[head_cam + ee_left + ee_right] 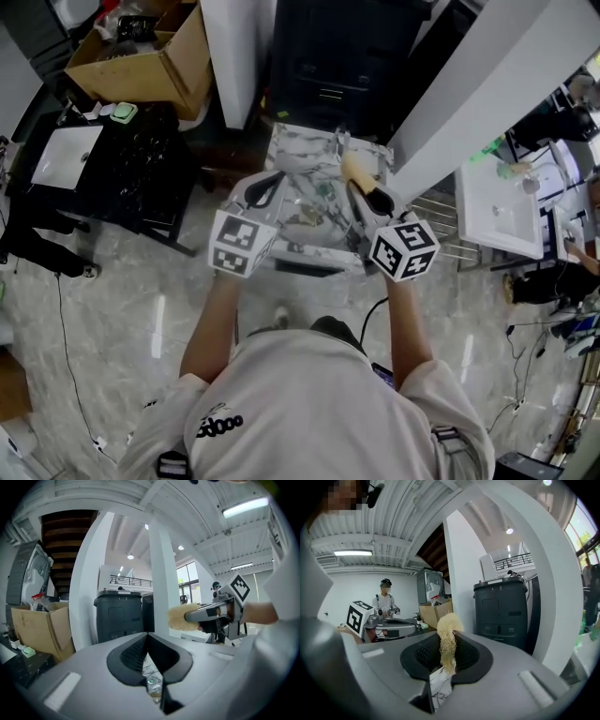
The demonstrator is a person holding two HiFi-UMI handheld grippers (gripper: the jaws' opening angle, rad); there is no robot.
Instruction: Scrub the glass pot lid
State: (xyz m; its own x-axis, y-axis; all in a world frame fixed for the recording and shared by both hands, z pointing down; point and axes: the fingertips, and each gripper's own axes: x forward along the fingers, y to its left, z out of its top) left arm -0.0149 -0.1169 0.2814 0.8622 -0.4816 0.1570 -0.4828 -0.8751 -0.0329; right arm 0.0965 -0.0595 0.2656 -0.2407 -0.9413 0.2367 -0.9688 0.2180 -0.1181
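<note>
My right gripper point(446, 649) clamped its fingers on the fibrous scrubber point(450, 623). My left gripper point(147, 638) was clenched shut above the marble tabletop point(302, 152)

Centre of the head view: a white marble-patterned table point(309, 159), seen from above; what lies on it I cannot make out. Upper left: a black counter point(150, 164) carrying a white rectangular tray point(64, 155) and a small green object point(124, 112). Lower frame: a pale glossy floor point(122, 309) with a thin cable point(59, 309) running across it.

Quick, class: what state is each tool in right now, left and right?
Left tool: closed, nothing visible between its jaws.
Right tool: closed on a fibrous scrubber.
</note>
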